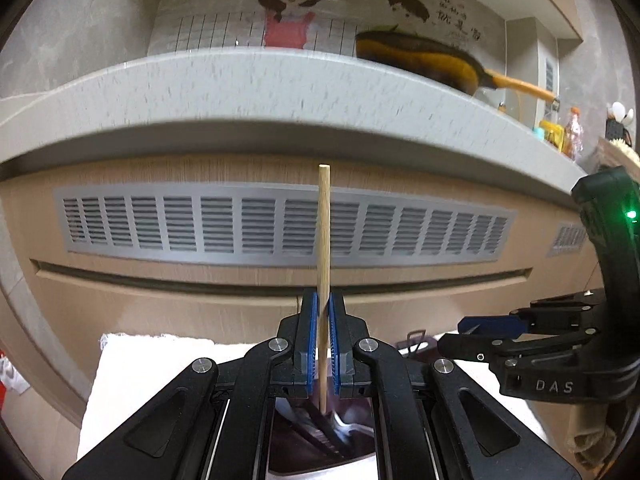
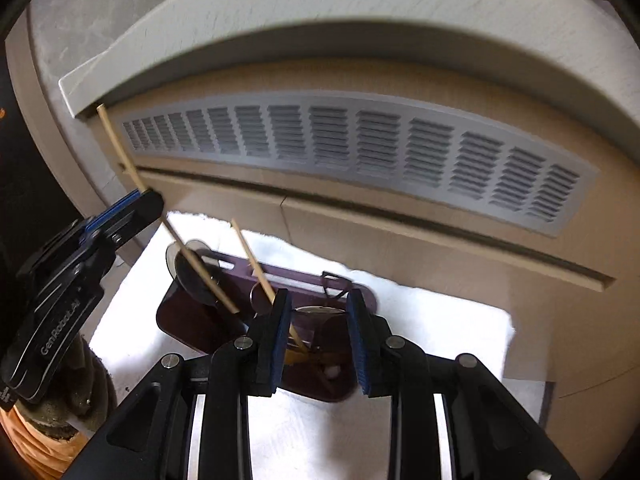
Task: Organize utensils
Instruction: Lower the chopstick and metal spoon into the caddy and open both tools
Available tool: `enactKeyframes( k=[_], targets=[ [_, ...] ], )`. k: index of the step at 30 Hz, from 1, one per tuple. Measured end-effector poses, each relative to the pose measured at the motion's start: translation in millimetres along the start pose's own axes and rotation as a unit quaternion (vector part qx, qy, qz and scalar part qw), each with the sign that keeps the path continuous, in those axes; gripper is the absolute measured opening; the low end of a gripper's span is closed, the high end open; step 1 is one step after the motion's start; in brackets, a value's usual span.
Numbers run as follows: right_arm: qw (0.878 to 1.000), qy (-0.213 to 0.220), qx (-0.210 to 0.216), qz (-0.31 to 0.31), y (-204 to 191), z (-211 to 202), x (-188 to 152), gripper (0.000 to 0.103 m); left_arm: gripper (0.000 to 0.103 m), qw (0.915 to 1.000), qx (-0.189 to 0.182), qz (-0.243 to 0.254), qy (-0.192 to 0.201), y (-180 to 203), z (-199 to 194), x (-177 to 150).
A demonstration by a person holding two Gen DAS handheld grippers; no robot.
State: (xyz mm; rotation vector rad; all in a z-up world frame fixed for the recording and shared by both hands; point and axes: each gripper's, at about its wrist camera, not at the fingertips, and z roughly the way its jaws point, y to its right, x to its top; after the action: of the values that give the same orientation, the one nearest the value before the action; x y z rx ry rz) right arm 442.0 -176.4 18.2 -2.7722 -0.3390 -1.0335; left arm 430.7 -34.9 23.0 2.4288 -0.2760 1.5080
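Clamping one chopstick (image 1: 323,240) upright, the left gripper (image 1: 323,344) aims it into the purple holder (image 2: 340,390); the right gripper (image 2: 320,344) waits, fingers apart.

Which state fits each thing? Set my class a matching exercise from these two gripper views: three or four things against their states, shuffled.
Things:
1. left gripper
2. right gripper
3. second chopstick
4. frying pan

States:
A. open, holding nothing
B. lying on the countertop
C. shut on a chopstick
D. leaning in the purple holder

Pairs: 1-C, 2-A, 3-D, 4-B
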Motion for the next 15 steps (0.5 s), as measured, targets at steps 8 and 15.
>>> enactKeyframes(
  k=[8, 15],
  targets=[
    [0.999, 0.032, 0.007, -0.013, -4.2, 17.0, -9.3, 0.027, 0.008, 0.9988, 0.004, -0.030, -0.038, -15.7, 23.4, -25.5],
    [0.997, 0.075, -0.007, 0.018, 9.3, 5.3, -25.1, 0.054, 0.016, 0.9975, -0.001, -0.049, -0.051, -20.4, 24.8, -31.8]
  ],
)
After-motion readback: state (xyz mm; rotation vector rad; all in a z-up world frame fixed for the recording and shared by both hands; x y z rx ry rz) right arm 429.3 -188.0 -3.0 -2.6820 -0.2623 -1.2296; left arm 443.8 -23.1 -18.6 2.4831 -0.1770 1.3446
